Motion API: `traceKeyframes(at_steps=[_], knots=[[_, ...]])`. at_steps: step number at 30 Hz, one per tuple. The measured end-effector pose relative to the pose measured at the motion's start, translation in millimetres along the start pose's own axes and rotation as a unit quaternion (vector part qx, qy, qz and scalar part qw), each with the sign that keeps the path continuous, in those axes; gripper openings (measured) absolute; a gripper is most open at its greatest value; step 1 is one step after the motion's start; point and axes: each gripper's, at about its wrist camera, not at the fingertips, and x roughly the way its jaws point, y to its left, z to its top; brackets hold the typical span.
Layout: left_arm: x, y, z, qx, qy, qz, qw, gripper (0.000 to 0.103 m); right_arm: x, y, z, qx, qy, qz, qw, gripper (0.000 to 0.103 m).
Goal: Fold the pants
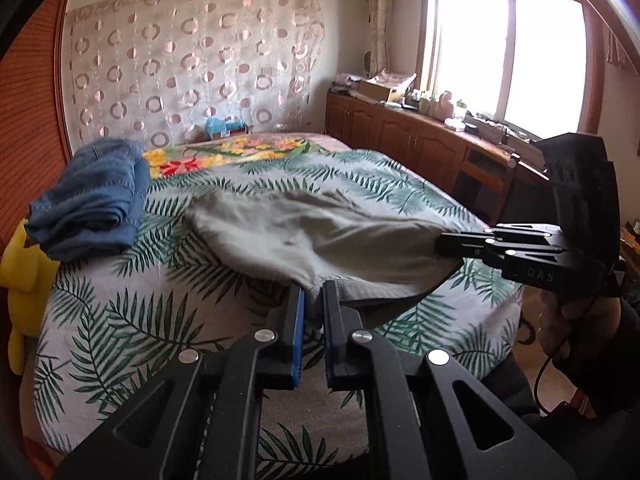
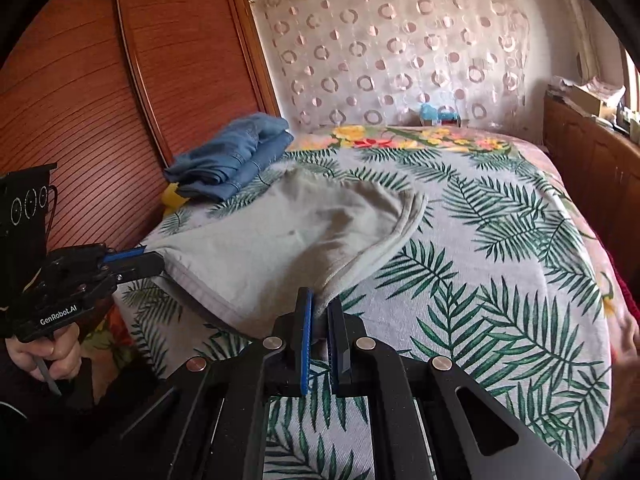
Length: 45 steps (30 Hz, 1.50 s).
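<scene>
Grey pants (image 1: 304,236) (image 2: 280,236) lie across the near part of a bed with a palm-leaf cover. My left gripper (image 1: 313,292) is shut on the near hem of the pants and lifts that edge off the cover. In the right wrist view the left gripper (image 2: 154,262) pinches the hem's left corner. My right gripper (image 2: 320,304) is shut on the other end of the same hem; the left wrist view shows the right gripper (image 1: 440,242) at the right, gripping the cloth's corner. The far part of the pants still rests on the bed.
Folded blue jeans (image 1: 92,204) (image 2: 236,156) sit at the bed's far left. A yellow plush toy (image 1: 22,276) lies beside the bed by the wooden wardrobe (image 2: 100,100). A floral blanket (image 1: 224,152) covers the head end. Wooden cabinets (image 1: 400,136) run under the window.
</scene>
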Motion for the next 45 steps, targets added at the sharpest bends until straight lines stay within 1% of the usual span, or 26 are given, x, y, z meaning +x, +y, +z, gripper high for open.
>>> traceKeyframes(at_steps=[7,15,22,26,30,32,34,39,42,45], knots=[[-20.9,-6.9,12.3,0.008,-0.024,-0.01,0.9996,0.009,-20.6,6.2,4.5,-0.014,-0.019,0.004,1.0,0.006],[-38.9,-13.3,16.2,0.014,-0.04,-0.017,0.999,0.009,-43.1,8.9,2.7,-0.02,-0.034,0.01,0.999,0.006],[-52.7,-17.0,19.8,0.019,-0.052,-0.021,0.9983,0.009,-51.3,9.4,1.0,-0.03,-0.047,0.013,0.998,0.006],[-52.4,-16.0,18.8,0.018,-0.051,-0.021,0.9983,0.009,-50.4,6.0,-0.6,-0.031,-0.05,0.013,0.998,0.006],[-45.0,-9.8,14.9,0.004,-0.043,-0.019,0.9989,0.009,-41.4,2.5,-3.5,-0.025,-0.045,0.007,0.999,0.006],[-38.0,-4.0,12.8,-0.01,-0.041,-0.024,0.9988,0.009,-34.2,-0.7,-4.3,-0.022,-0.046,-0.005,0.999,0.006],[-28.4,2.3,11.4,-0.023,-0.035,-0.023,0.9989,0.009,-29.1,-4.0,-3.2,-0.013,-0.045,-0.003,0.999,0.006],[-9.1,10.4,13.0,-0.032,-0.03,-0.014,0.9989,0.009,-6.5,-5.8,8.6,-0.013,-0.04,-0.009,0.999,0.006],[-0.9,13.4,17.6,-0.031,-0.031,-0.01,0.999,0.009,10.7,-6.2,17.7,-0.015,-0.035,-0.016,0.999,0.006],[6.5,14.8,23.1,-0.028,-0.023,-0.006,0.9993,0.009,23.8,-6.9,24.9,-0.016,-0.025,-0.021,0.999,0.006]])
